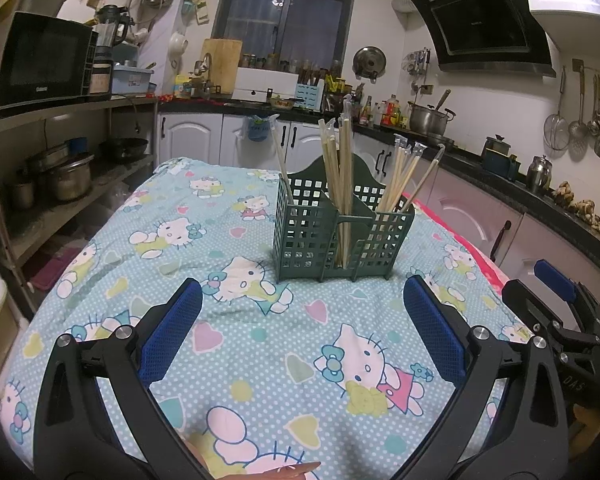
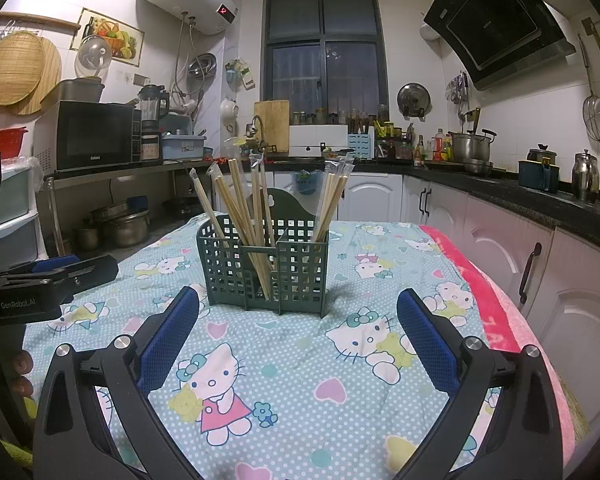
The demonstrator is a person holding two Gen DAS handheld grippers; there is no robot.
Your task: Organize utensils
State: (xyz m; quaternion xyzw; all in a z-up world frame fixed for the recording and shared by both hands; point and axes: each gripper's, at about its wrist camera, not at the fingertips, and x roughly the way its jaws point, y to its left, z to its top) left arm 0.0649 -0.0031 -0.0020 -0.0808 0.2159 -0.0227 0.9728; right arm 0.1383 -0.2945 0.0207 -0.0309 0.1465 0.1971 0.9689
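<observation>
Both tongs (image 1: 302, 300) (image 2: 298, 308) wide open, empty, bare cloth (image 1: 260, 344) before green caddy (image 1: 340, 232), chopsticks (image 1: 342, 168) upright.

Table (image 1: 452, 216) draped in a light-blue dotted cartoon-cat cloth (image 1: 260, 344), wrinkled toward the near edge. Pink towel-like layer (image 2: 488, 300) showing along the cloth's right side. Standing directly on the cloth near its middle: a dark green lattice utensil caddy (image 1: 340, 236), upright, divided into compartments, holding wrapped wooden chopsticks (image 1: 342, 168) leaning at varied angles.
</observation>
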